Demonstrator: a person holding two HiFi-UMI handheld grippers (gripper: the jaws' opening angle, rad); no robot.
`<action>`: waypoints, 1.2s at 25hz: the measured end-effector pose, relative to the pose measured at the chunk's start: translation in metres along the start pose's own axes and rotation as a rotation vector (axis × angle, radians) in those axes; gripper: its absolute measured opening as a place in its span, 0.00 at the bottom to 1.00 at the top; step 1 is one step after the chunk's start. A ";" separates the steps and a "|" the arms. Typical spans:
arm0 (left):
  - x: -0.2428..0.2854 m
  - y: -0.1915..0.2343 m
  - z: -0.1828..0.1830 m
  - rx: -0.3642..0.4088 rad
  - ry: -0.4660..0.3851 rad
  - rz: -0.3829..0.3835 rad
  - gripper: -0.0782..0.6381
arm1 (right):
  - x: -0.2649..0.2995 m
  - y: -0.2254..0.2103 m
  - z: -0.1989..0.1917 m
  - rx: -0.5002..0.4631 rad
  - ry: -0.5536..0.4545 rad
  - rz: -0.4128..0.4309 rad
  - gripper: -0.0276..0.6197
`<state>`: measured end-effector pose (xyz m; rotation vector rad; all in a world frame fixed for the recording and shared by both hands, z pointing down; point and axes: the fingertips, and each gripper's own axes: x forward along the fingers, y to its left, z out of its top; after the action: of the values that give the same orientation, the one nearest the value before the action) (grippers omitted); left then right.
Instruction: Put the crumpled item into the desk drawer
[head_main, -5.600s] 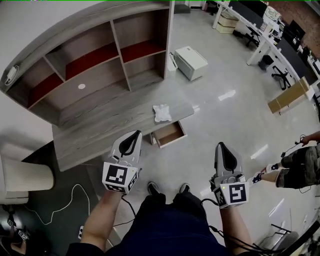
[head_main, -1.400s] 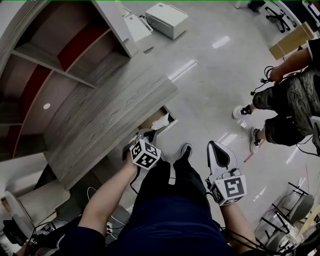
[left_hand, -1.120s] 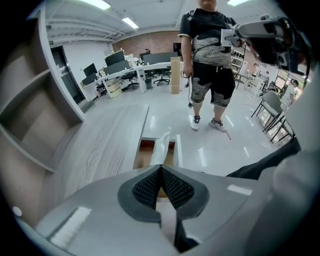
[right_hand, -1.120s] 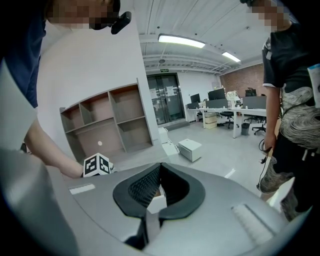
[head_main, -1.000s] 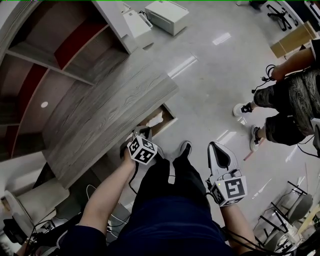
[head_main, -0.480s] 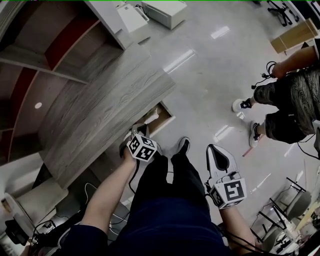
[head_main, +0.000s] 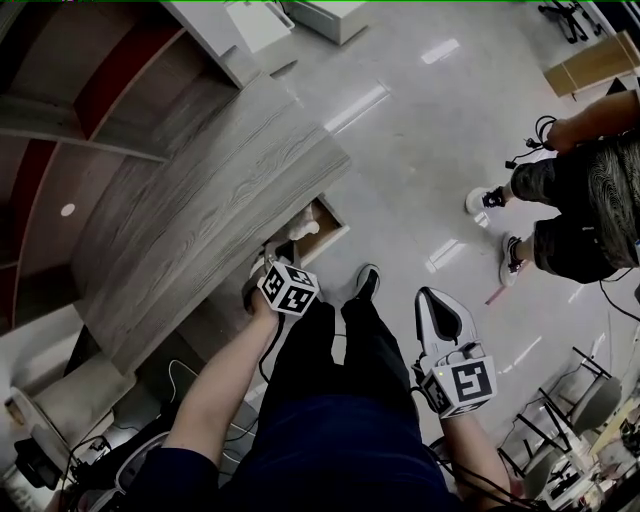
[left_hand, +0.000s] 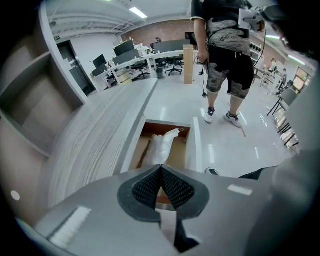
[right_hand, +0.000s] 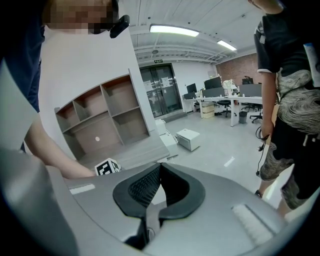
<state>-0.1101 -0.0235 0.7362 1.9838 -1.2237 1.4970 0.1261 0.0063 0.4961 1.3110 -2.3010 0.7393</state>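
The white crumpled item (left_hand: 161, 145) lies inside the open desk drawer (left_hand: 195, 147); in the head view the item (head_main: 303, 228) shows at the drawer's (head_main: 332, 225) inner end, under the grey wood desk (head_main: 200, 220). My left gripper (head_main: 275, 252) hovers just in front of the drawer, low beside the desk edge. In the left gripper view the left gripper (left_hand: 161, 169) is shut with nothing between the pads and points at the drawer. My right gripper (head_main: 437, 296) hangs away from the desk over the floor. In its own view the right gripper (right_hand: 160, 166) is shut and empty.
Another person (head_main: 580, 200) stands on the floor to the right of the drawer, seen also as a person (left_hand: 227, 55) beyond it. Shelving (head_main: 90, 90) rises behind the desk. A white box (right_hand: 190, 139) sits on the floor farther off. A cable (head_main: 185, 385) lies under the desk.
The crumpled item, earlier on the desk top, now lies in the drawer. My left gripper has come down to the drawer front. Over the last second both grippers barely move.
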 end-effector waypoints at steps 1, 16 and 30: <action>0.002 -0.002 -0.001 -0.006 0.009 -0.006 0.12 | 0.001 -0.001 -0.001 0.001 0.002 0.001 0.05; 0.000 -0.010 -0.004 -0.045 0.014 -0.076 0.15 | 0.006 0.003 0.001 0.005 -0.021 0.026 0.05; -0.010 -0.018 -0.003 -0.090 0.012 -0.095 0.16 | 0.003 0.006 0.001 -0.004 -0.029 0.037 0.05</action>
<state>-0.0979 -0.0069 0.7324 1.9430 -1.1543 1.3822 0.1195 0.0057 0.4956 1.2896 -2.3539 0.7323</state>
